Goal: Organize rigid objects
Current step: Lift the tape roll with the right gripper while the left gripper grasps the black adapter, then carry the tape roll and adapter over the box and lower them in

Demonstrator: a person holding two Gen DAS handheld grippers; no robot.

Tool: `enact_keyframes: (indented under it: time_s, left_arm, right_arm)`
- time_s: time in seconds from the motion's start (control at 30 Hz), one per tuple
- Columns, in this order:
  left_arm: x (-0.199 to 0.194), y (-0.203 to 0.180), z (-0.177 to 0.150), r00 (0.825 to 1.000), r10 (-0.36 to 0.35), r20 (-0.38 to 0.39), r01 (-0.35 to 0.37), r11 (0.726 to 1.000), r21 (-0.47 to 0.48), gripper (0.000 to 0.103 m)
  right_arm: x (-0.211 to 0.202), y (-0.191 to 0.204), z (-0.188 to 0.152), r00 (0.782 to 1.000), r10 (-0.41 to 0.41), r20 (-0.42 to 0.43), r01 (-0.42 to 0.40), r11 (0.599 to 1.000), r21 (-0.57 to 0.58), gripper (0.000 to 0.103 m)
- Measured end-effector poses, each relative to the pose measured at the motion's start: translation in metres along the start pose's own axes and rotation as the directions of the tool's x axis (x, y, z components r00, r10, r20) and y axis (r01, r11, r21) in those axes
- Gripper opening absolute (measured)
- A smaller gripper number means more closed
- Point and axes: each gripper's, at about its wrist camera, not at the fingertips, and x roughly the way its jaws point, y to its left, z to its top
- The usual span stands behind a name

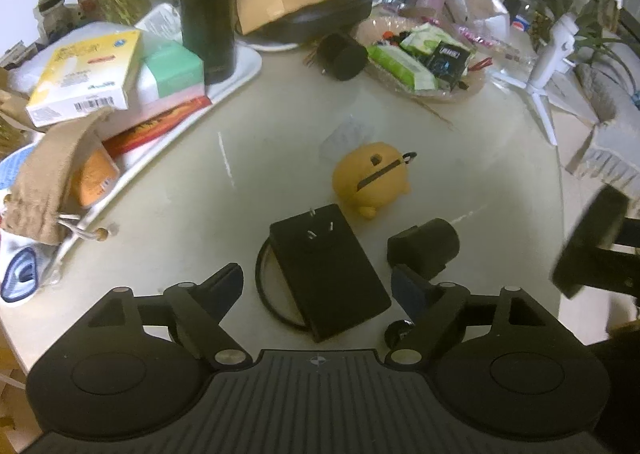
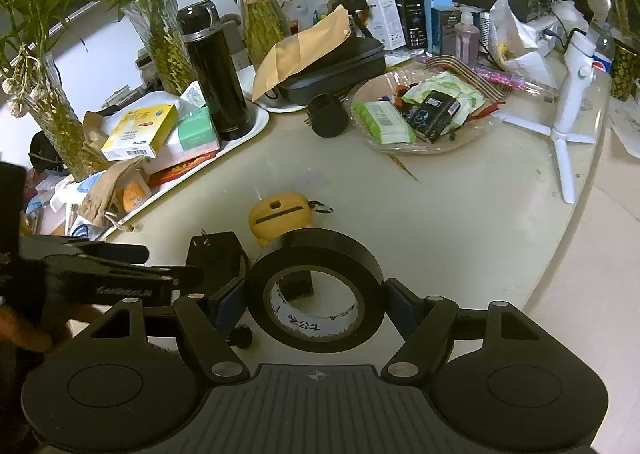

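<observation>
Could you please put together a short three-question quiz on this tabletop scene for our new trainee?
1. True or false: the right gripper grips the roll of black tape.
2. Which object lies ahead between the open jaws of the left gripper? A) the yellow case B) the black power adapter C) the black flask
3. Fill in: the black power adapter lies with its ____ pointing up.

Key
1. True; its jaws press on either side of the roll.
2. B; it lies partly over a thin black ring.
3. Prongs.
</observation>
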Motion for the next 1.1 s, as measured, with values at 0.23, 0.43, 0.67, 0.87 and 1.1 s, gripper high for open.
enact_keyframes:
  time_s: [0.23,0.43,0.67,0.87,1.1]
  left_arm:
    - [0.020,-0.009,0.004,1.000,0.012,-0.026,-0.011,1.000,0.014,0.082]
    - [0.038,-0.008,0.006,0.997,0.058,-0.059,-0.058,0.998,0.015,0.082]
    - [0.041,-0.004,0.004,0.994,0.085,-0.067,-0.085,0.996,0.002,0.054]
    - [0.026,0.003,0.003,0.996,0.079,-0.032,-0.079,0.997,-0.001,0.054]
    - [-0.008,0.006,0.001,0.998,0.051,0.040,-0.052,0.998,0.019,0.054]
  right_arm:
    - [-0.010,-0.009,-0.004,1.000,-0.010,0.014,0.010,1.000,-0.001,0.076]
    - [-0.015,-0.014,-0.007,1.000,-0.008,0.018,0.008,1.000,0.004,0.076]
    - [-0.013,-0.013,-0.011,1.000,-0.005,0.007,0.005,1.000,-0.001,0.076]
    - [-0.013,-0.010,-0.012,1.000,0.004,0.003,-0.004,1.000,0.003,0.076]
    - [-0.017,-0.003,-0.012,1.000,0.020,0.002,-0.020,1.000,0.001,0.076]
